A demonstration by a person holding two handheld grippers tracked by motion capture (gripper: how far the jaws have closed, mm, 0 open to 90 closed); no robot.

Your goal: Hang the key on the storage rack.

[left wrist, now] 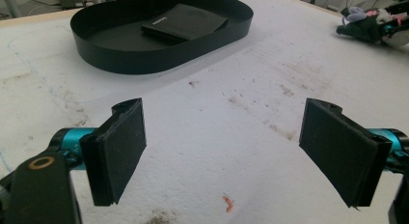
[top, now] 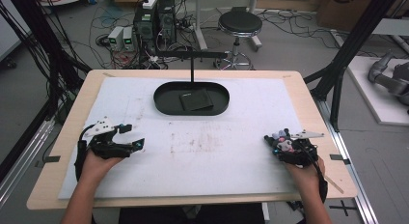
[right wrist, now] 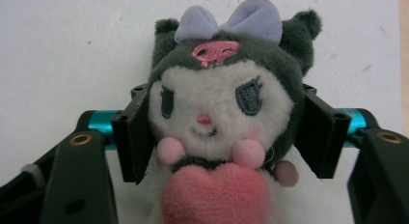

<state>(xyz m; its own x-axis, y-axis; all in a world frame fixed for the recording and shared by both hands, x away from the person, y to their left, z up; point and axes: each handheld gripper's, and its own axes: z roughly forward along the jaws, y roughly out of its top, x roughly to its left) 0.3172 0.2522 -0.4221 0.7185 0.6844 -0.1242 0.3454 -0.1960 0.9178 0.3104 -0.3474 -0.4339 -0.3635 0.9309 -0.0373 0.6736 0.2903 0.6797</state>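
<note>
A person sits at a table (top: 58, 151) covered by a white mat (top: 212, 151) with some brown marks on it. The left hand (top: 99, 166) holds the left gripper (top: 132, 137) at the near left of the mat. Its jaws are spread wide with nothing between them, and in the left gripper view the left gripper (left wrist: 222, 142) shows bare mat and a tiny orange scrap (left wrist: 227, 203) in the gap. The right hand (top: 301, 171) holds the right gripper (top: 275, 142) at the near right of the mat. Its jaws are squeezed onto a soft toy (top: 282, 142). In the right gripper view the right gripper (right wrist: 219, 132) has one black pad pressed on each side of the toy's (right wrist: 222, 113) head. The toy has a white face, a dark grey hood with two ears, a purple bow on top, a pink mark on the forehead, and a pink heart in front of its body. Far from both grippers, in the middle of the mat's far side, sits a black oval tray (top: 164, 96). A flat black case (top: 197, 99) lies inside the tray. A thin black pole (top: 192, 69) stands just behind the tray. Past the table there is a round black stool (top: 239, 25) and many cables on the floor.
</note>
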